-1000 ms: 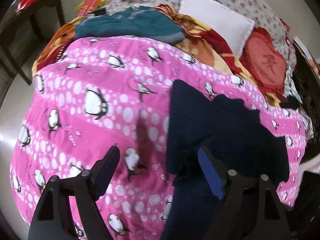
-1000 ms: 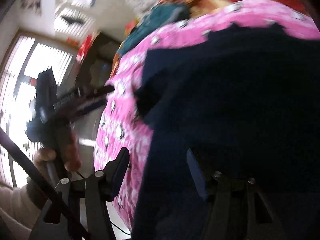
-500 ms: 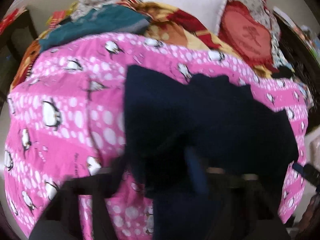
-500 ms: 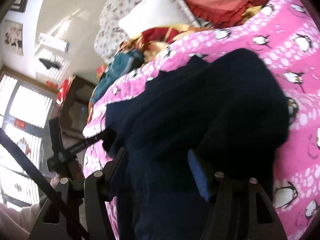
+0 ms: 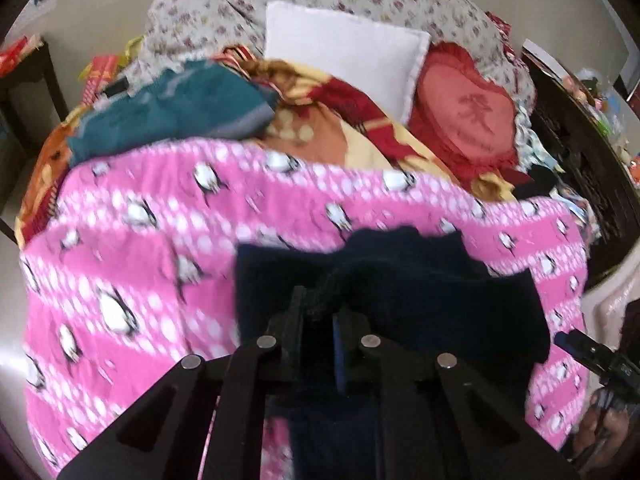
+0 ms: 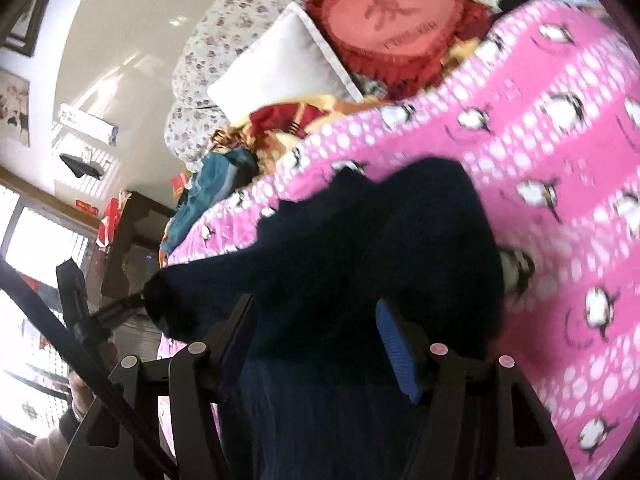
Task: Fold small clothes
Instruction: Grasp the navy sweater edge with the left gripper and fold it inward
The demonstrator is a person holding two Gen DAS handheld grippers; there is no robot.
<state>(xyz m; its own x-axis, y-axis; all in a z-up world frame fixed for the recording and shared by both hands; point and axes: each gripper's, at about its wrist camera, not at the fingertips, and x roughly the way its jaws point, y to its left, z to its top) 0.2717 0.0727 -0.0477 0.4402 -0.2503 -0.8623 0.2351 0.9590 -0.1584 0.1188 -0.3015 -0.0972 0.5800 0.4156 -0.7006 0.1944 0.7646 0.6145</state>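
A dark navy garment lies on the pink penguin blanket at the bed's near edge. My left gripper is shut on a bunched fold of the garment at its near left corner. In the right wrist view the same garment fills the middle, and my right gripper stands open with the cloth lying between its fingers. The left gripper shows there at the left, pinching the garment's corner. The right gripper's tip shows at the right edge of the left wrist view.
A teal folded cloth, a white pillow, a red heart cushion and a yellow-red blanket lie at the far side of the bed. Dark furniture stands right, a dark table left.
My left gripper has closed on the garment's near left corner; it was open a second ago. Both views have swung toward the head of the bed.
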